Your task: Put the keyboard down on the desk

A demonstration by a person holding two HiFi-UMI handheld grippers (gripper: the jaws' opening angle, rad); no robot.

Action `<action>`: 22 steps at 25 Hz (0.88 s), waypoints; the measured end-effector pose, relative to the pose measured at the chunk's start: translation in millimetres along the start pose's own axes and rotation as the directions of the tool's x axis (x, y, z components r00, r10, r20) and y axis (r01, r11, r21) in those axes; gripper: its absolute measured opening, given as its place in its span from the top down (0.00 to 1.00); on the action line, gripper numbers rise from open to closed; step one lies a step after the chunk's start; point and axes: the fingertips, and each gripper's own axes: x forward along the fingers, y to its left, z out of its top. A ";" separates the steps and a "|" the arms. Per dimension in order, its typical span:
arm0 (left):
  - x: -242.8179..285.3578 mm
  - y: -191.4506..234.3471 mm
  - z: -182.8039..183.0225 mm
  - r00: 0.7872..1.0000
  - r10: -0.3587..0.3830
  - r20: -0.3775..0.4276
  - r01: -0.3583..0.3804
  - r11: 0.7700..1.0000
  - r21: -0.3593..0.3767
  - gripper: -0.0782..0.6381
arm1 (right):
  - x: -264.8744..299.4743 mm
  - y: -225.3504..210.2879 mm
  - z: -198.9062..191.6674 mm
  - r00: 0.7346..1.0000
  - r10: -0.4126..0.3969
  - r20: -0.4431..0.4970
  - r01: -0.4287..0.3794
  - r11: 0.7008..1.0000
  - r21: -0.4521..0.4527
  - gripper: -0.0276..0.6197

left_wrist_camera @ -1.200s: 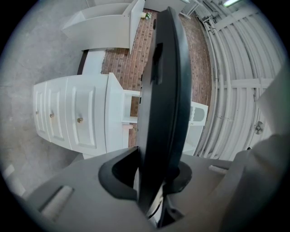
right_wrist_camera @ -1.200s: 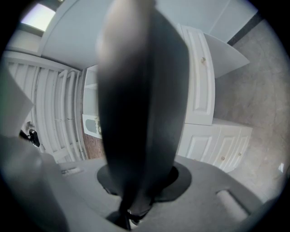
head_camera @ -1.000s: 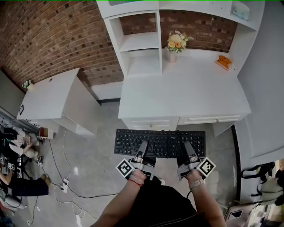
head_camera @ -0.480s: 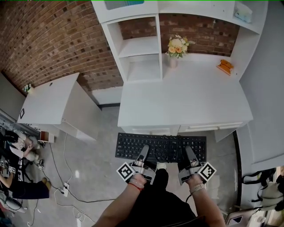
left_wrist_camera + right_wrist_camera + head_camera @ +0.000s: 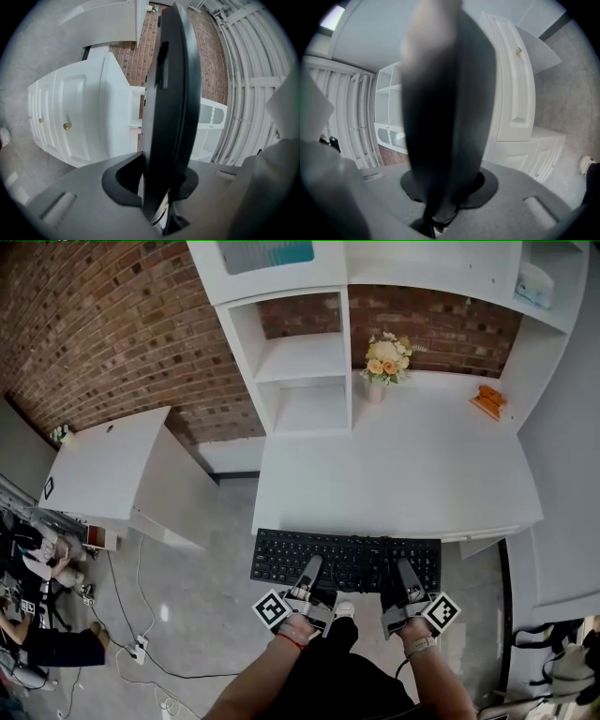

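Gripping the near long edge of the black keyboard (image 5: 347, 559), both tools are closed down narrow on it. The left gripper (image 5: 313, 564) holds left of centre, the right gripper (image 5: 405, 568) toward the right end. Marker cubes (image 5: 273, 609) sit just behind, at the wrists.

Left gripper view: keyboard (image 5: 171, 93) stands edge-on between the jaws, pads pressed on either face. Right gripper view: same, keyboard (image 5: 445, 117) blurred, clamped between the pads.

Keyboard lies flat, keys up, carried at the front of the white desk (image 5: 394, 474). Its far edge overlaps the desk's front edge in the head view; contact with the top cannot be told.

Farther back on the desk: a vase of flowers (image 5: 382, 371) against the shelf unit (image 5: 300, 362), and an orange object (image 5: 489, 401) at the right rear.

Left of the desk, a white side cabinet (image 5: 103, 470); cables (image 5: 141, 615) on the grey floor. Brick wall (image 5: 112, 324) behind everything.
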 end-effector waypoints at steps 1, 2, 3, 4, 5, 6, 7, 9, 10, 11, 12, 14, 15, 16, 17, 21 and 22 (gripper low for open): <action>4.4 1.9 2.2 1.000 0.004 -0.002 -0.004 1.000 -0.002 0.79 | 4.5 -0.4 1.8 1.000 0.000 0.001 0.000 1.000 0.001 0.84; 9.1 3.8 4.5 1.000 0.008 -0.004 -0.008 1.000 -0.002 0.79 | 9.0 -0.9 3.8 1.000 -0.002 0.003 0.002 1.000 0.004 0.84; 14.2 5.5 6.6 1.000 0.011 -0.007 -0.011 1.000 -0.003 0.79 | 13.3 -1.7 6.3 1.000 -0.006 0.006 0.006 1.000 0.007 0.84; 19.6 7.1 8.3 1.000 0.013 -0.010 -0.013 1.000 -0.003 0.79 | 17.7 -2.3 9.2 1.000 -0.009 0.008 0.009 1.000 0.006 0.84; 25.4 8.5 9.6 1.000 0.014 -0.014 -0.014 1.000 -0.003 0.79 | 22.5 -1.8 12.5 1.000 -0.009 0.011 0.009 1.000 0.006 0.84; 31.5 9.8 10.8 1.000 0.014 -0.017 -0.014 1.000 -0.004 0.79 | 27.7 -0.2 15.8 1.000 -0.005 0.013 0.005 1.000 0.007 0.84; 37.4 10.9 12.0 1.000 0.013 -0.019 -0.013 1.000 -0.006 0.79 | 32.7 1.0 18.9 1.000 -0.002 0.016 0.001 1.000 0.010 0.84; 47.6 12.8 14.4 1.000 0.014 -0.022 -0.014 1.000 -0.013 0.79 | 40.4 -1.0 24.2 1.000 -0.006 0.019 0.006 1.000 0.008 0.84; 52.2 14.3 15.9 1.000 0.015 -0.024 -0.015 1.000 -0.016 0.79 | 43.7 -3.9 27.0 1.000 -0.014 0.020 0.014 1.000 0.003 0.84; 56.9 16.0 17.9 1.000 0.015 -0.026 -0.016 1.000 -0.018 0.79 | 47.4 -6.8 29.8 1.000 -0.021 0.020 0.022 1.000 -0.004 0.84; 61.8 17.4 20.2 1.000 0.015 -0.026 -0.015 1.000 -0.022 0.79 | 51.9 -8.6 32.2 0.999 -0.027 0.021 0.027 1.000 -0.009 0.84; 70.8 19.9 25.5 1.000 0.014 -0.028 -0.015 1.000 -0.027 0.79 | 62.2 -8.1 34.8 0.999 -0.024 0.025 0.024 1.000 -0.005 0.84; 74.8 21.3 28.2 0.999 0.015 -0.030 -0.016 0.999 -0.028 0.80 | 67.1 -7.7 35.5 0.999 -0.020 0.027 0.020 1.000 -0.002 0.84; 78.7 22.7 30.9 0.999 0.016 -0.032 -0.017 0.999 -0.030 0.80 | 71.6 -8.2 36.3 0.999 -0.019 0.029 0.019 1.000 0.000 0.84; 82.7 23.9 33.3 0.999 0.016 -0.035 -0.017 0.999 -0.031 0.80 | 75.6 -9.3 37.3 0.999 -0.020 0.030 0.020 1.000 0.000 0.84; 97.5 30.1 40.7 0.999 0.018 -0.045 -0.020 0.999 -0.031 0.80 | 89.3 -14.2 44.3 0.999 -0.024 0.033 0.024 1.000 -0.011 0.84; 101.5 31.6 42.1 0.999 0.019 -0.049 -0.021 0.999 -0.031 0.80 | 92.7 -15.1 46.6 0.999 -0.024 0.036 0.024 1.000 -0.014 0.84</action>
